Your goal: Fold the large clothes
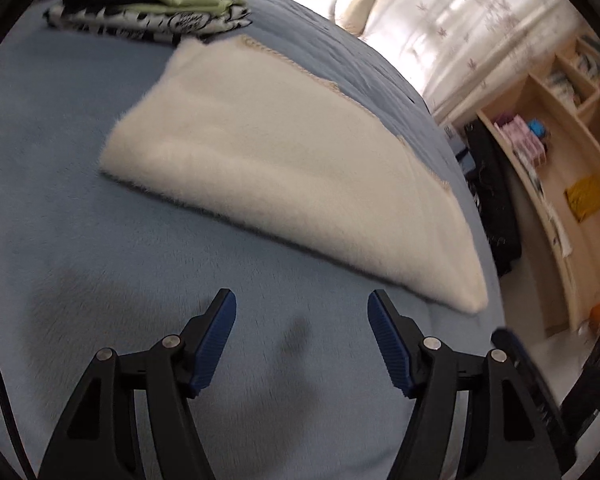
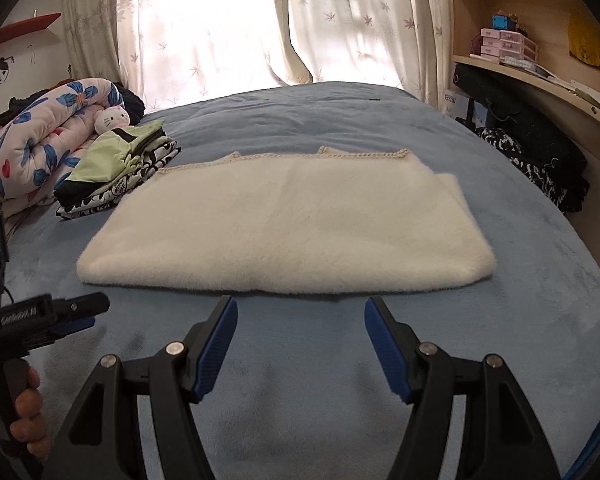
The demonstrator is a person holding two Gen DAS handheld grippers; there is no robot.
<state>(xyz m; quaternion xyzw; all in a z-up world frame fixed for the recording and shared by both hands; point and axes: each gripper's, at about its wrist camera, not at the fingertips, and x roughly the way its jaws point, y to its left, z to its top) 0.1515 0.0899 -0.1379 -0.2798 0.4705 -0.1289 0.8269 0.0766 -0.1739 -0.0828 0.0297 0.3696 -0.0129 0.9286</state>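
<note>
Above blue bed (image 2: 500,280), both grippers' jaws gape downward.

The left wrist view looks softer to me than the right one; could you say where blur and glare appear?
Left wrist view: motion blur smears the white fluffy garment and shelves; right wrist view: sharp garment, but the backlit curtains are blown out.
</note>
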